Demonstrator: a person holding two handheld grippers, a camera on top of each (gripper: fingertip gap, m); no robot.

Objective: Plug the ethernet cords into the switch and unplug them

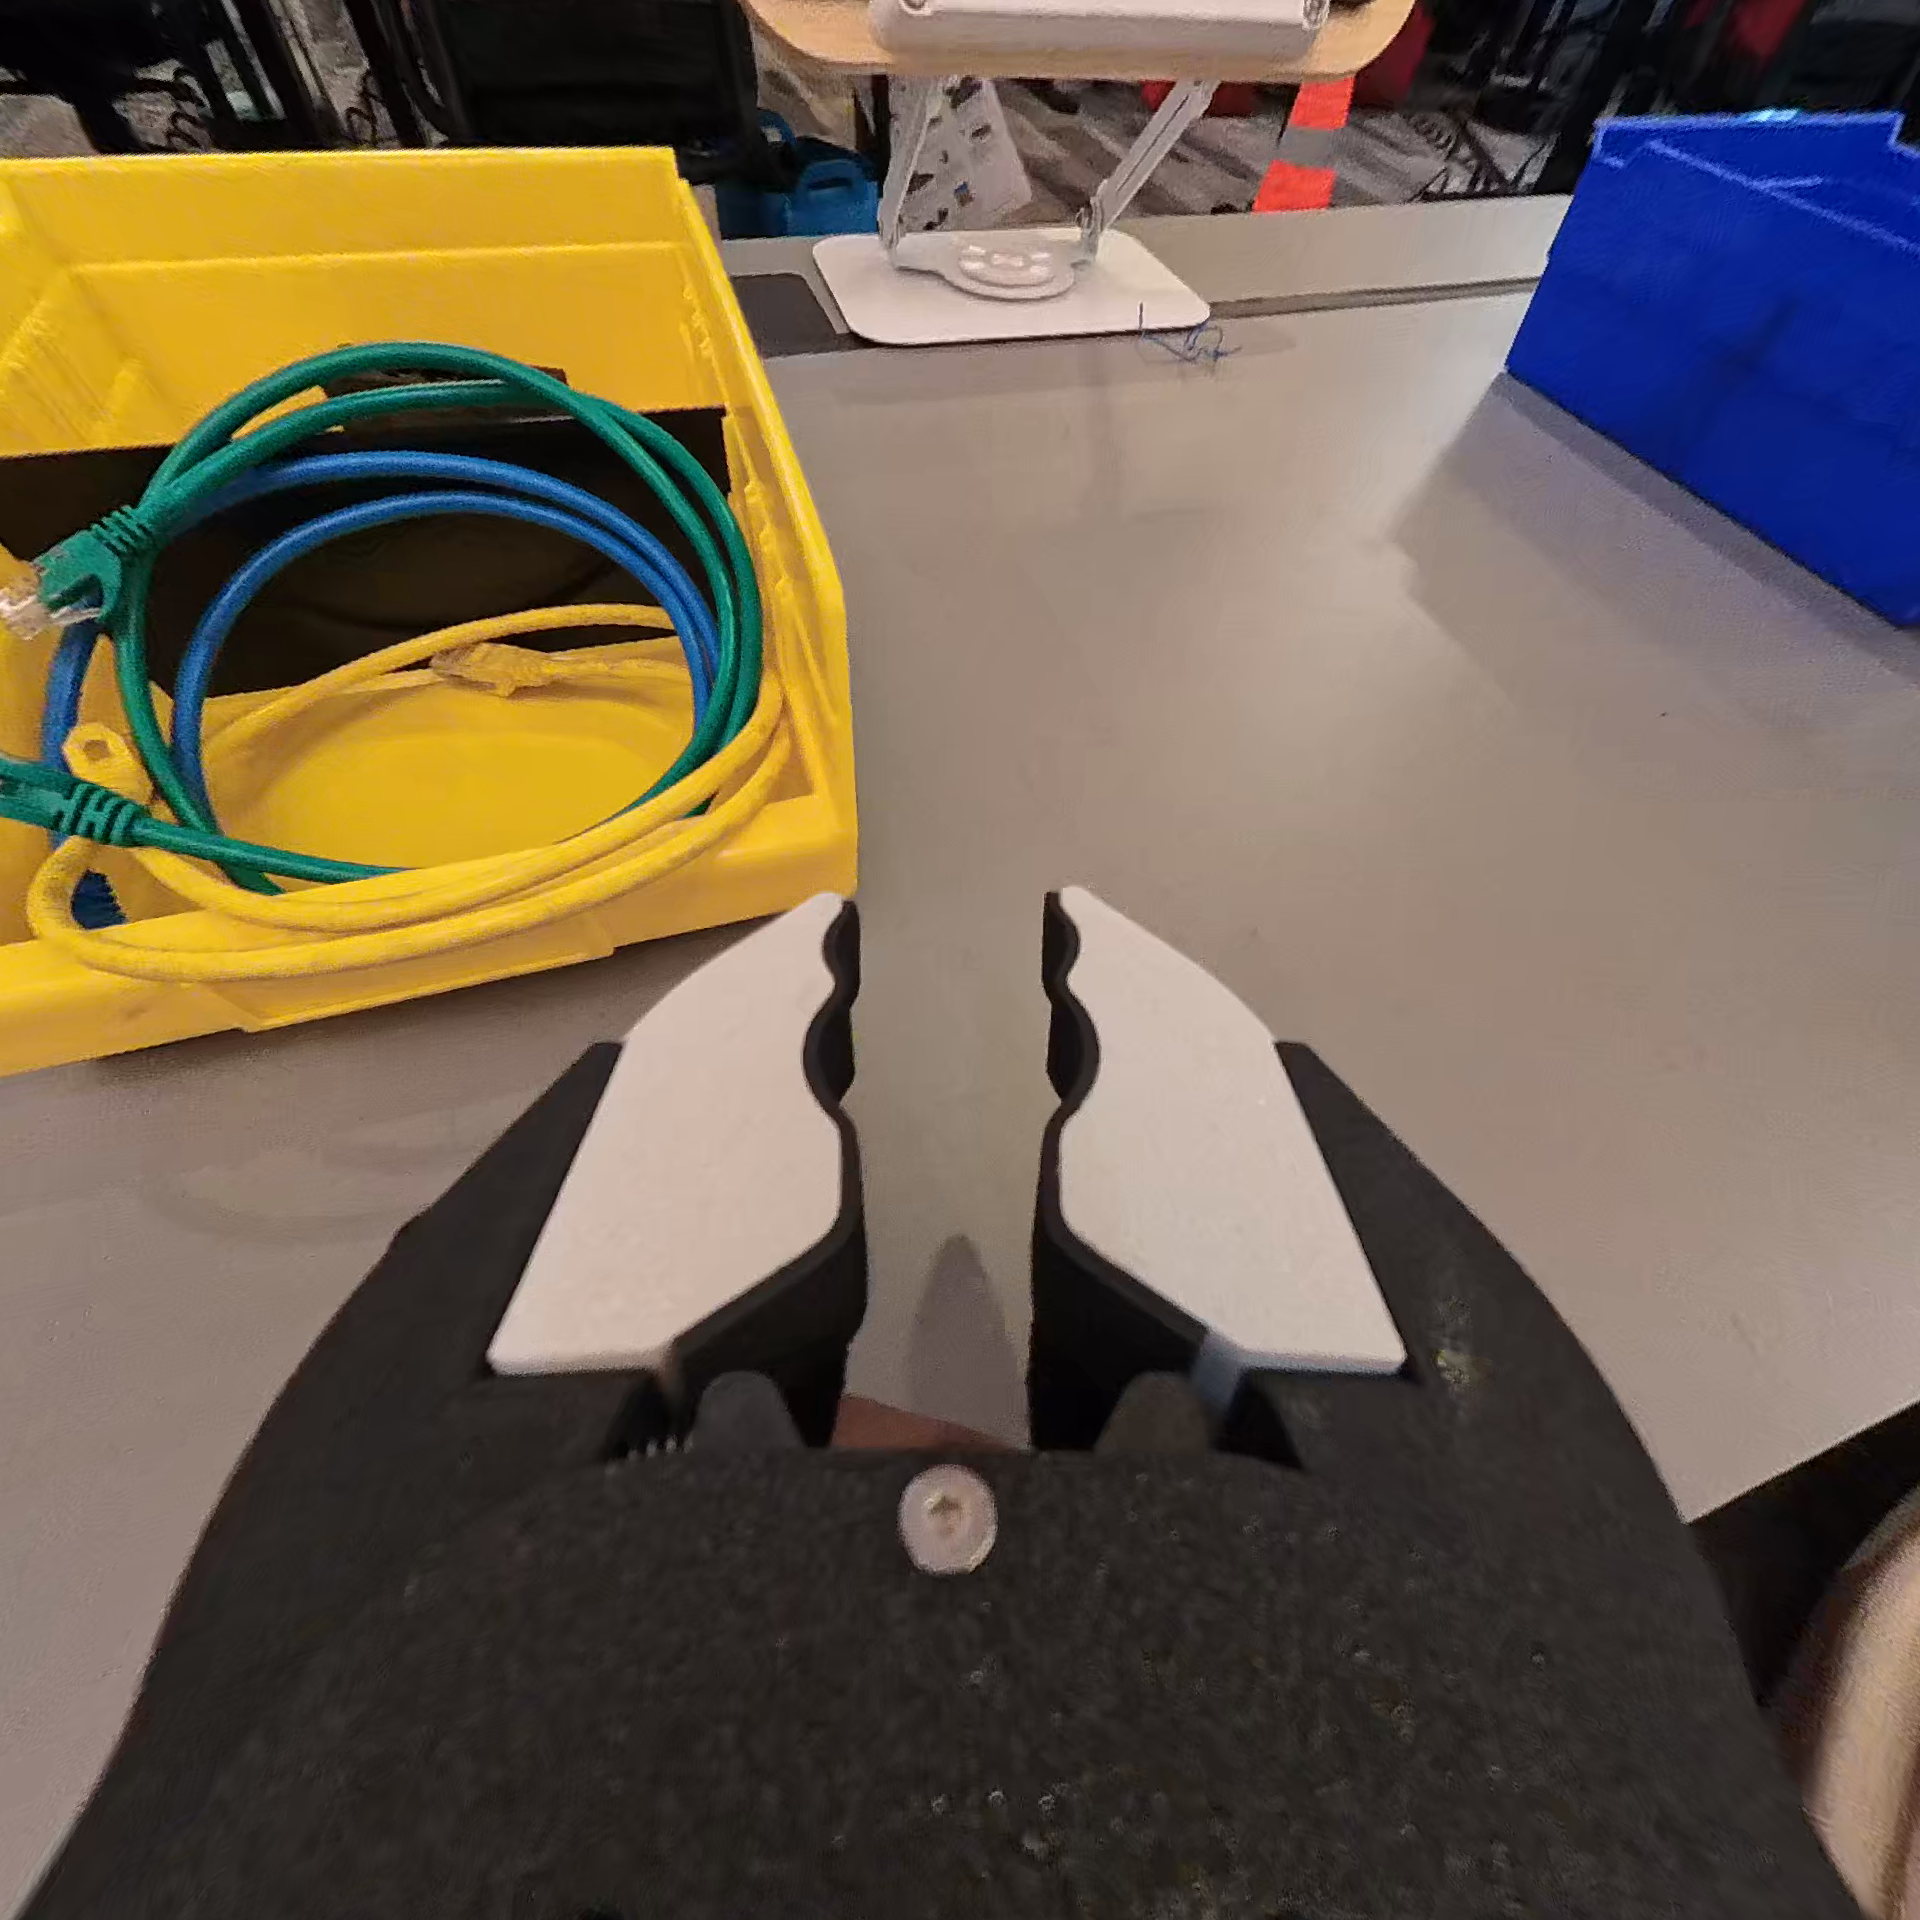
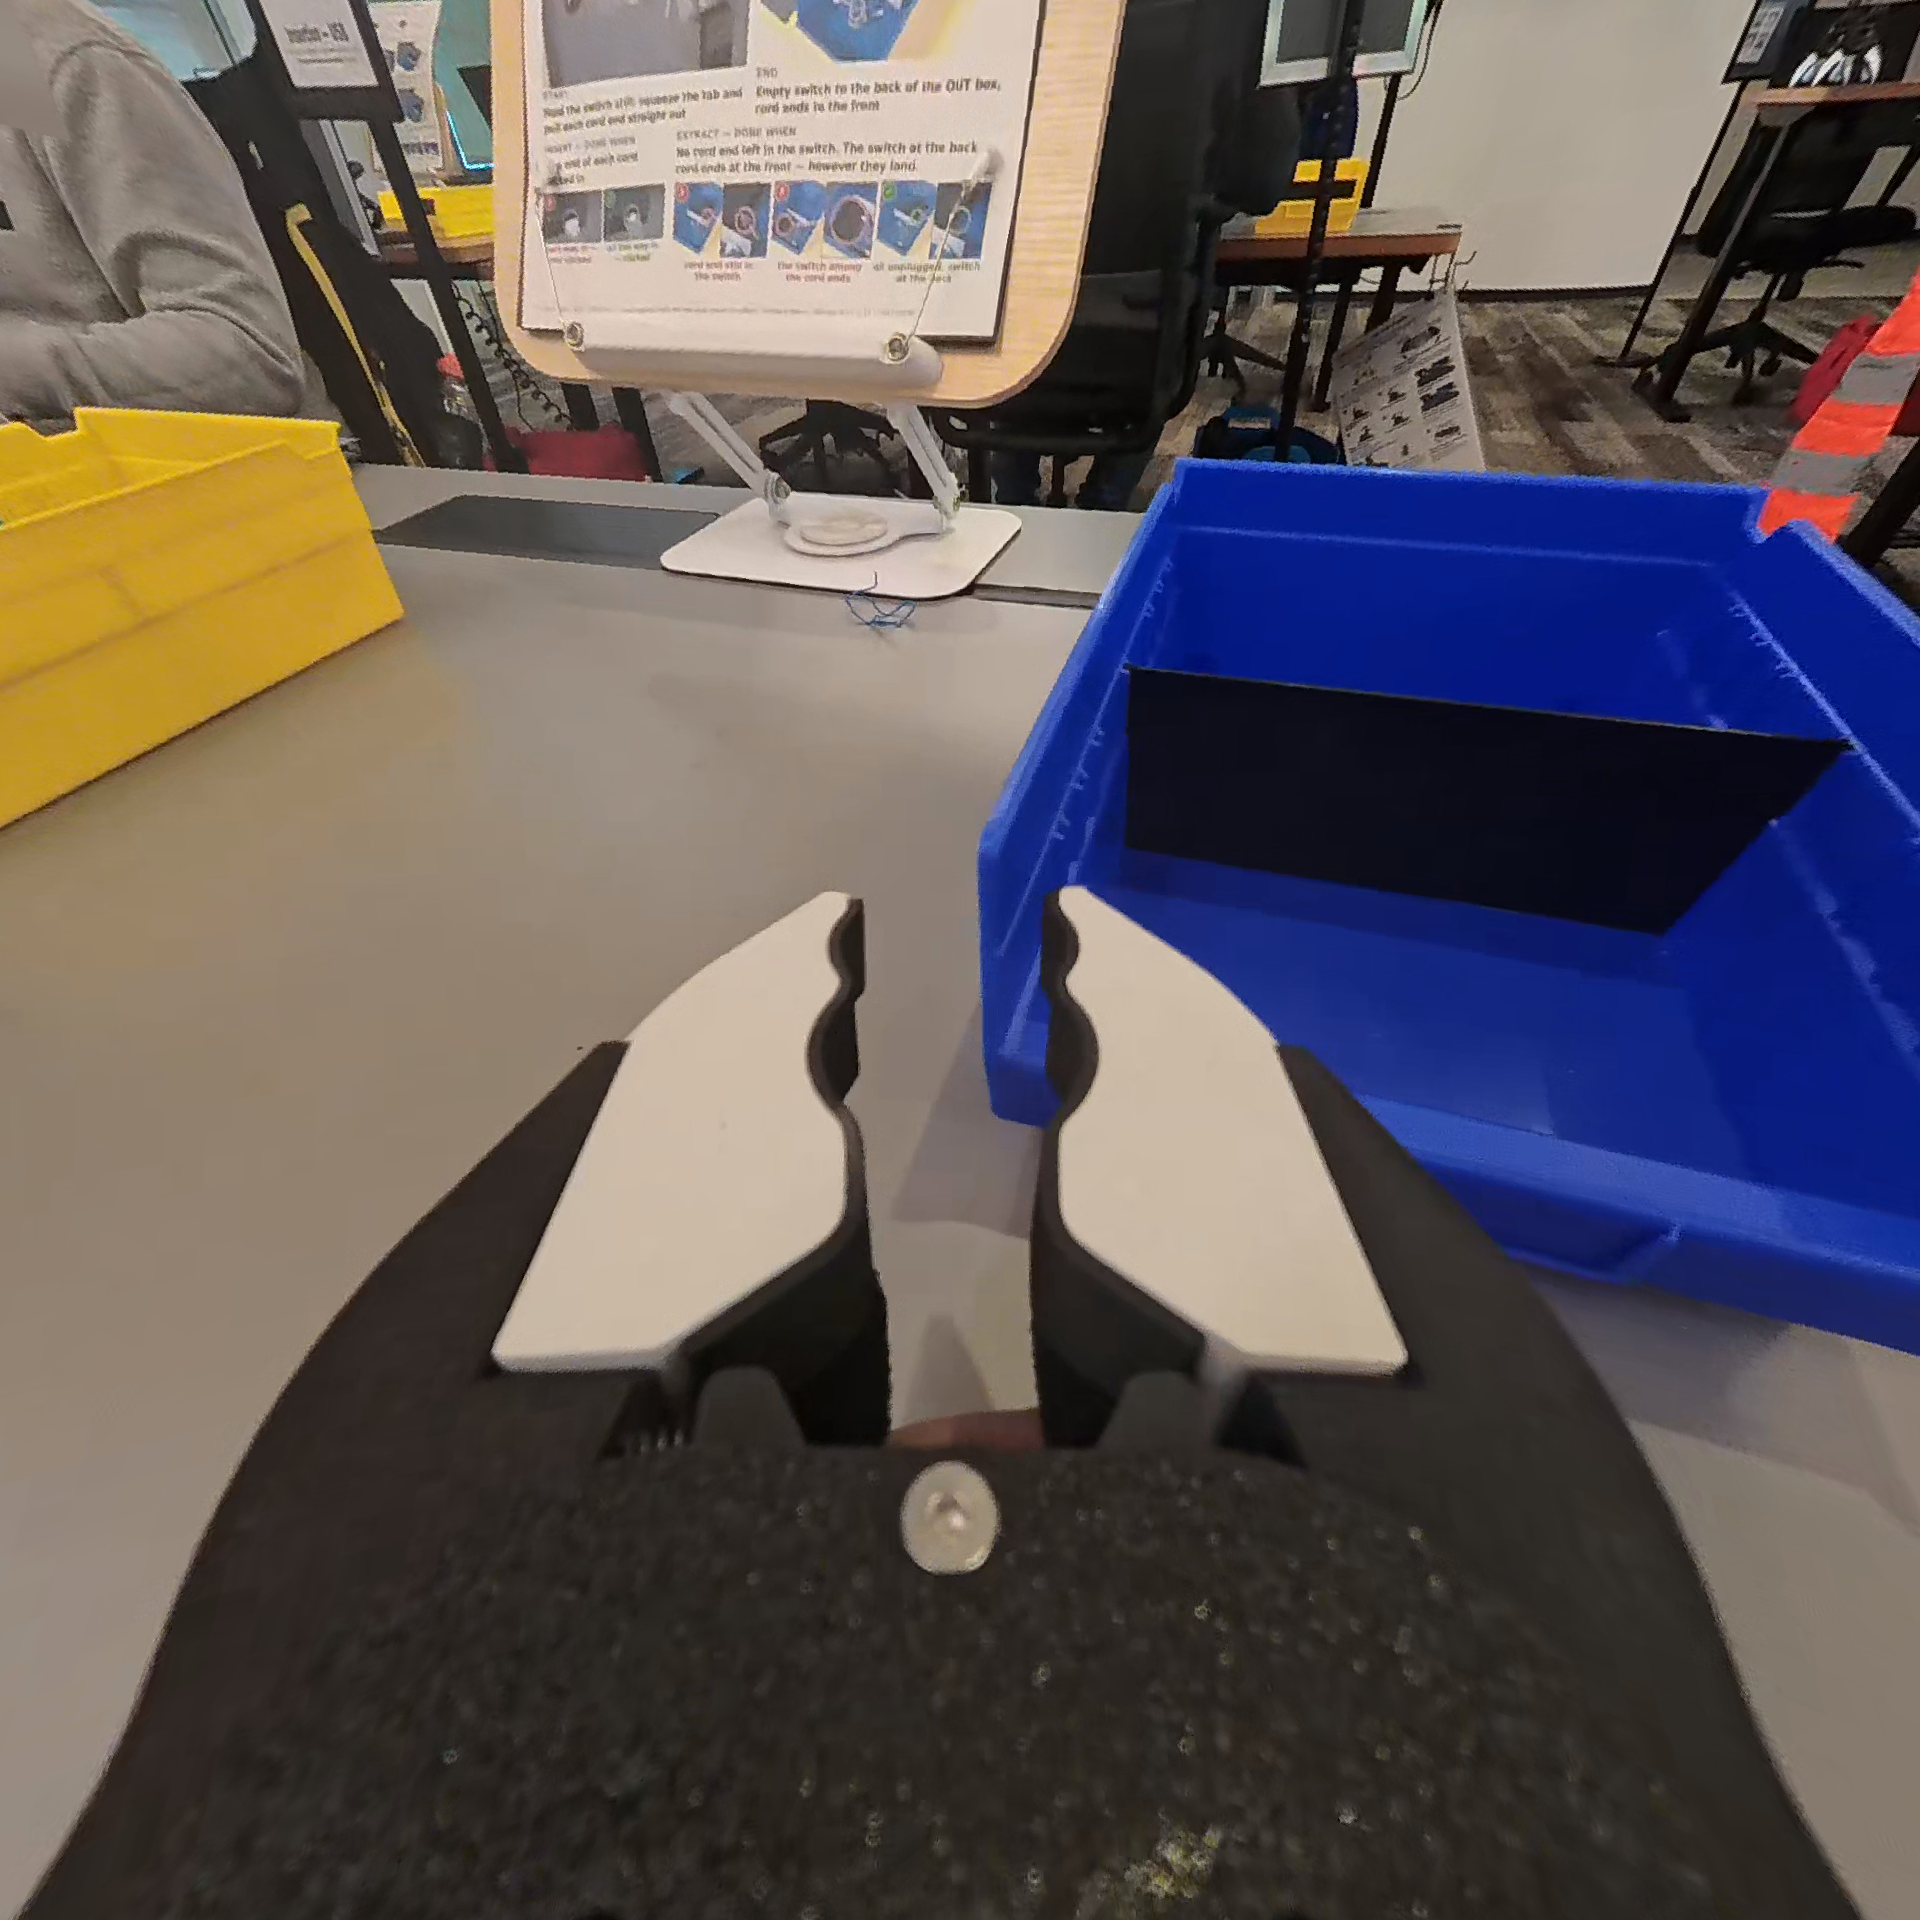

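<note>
Your left gripper (image 1: 951, 914) hovers over grey tabletop (image 1: 1195, 727), jaws parted, empty. Coiled green cord (image 1: 665, 457), blue cord (image 1: 416, 509), yellow cord (image 1: 436, 914) lie in yellow plastic bin (image 1: 769, 582), far left. Your right gripper (image 2: 951, 914): jaws apart, holding nothing, just left of blue plastic bin (image 2: 1299, 1143) with black divider (image 2: 1434, 800). Switch not visible.

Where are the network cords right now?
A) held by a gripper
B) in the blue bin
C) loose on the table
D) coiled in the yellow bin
D: the green, blue and yellow cords lie coiled in the yellow bin; the blue bin holds only a dark divider.
</note>
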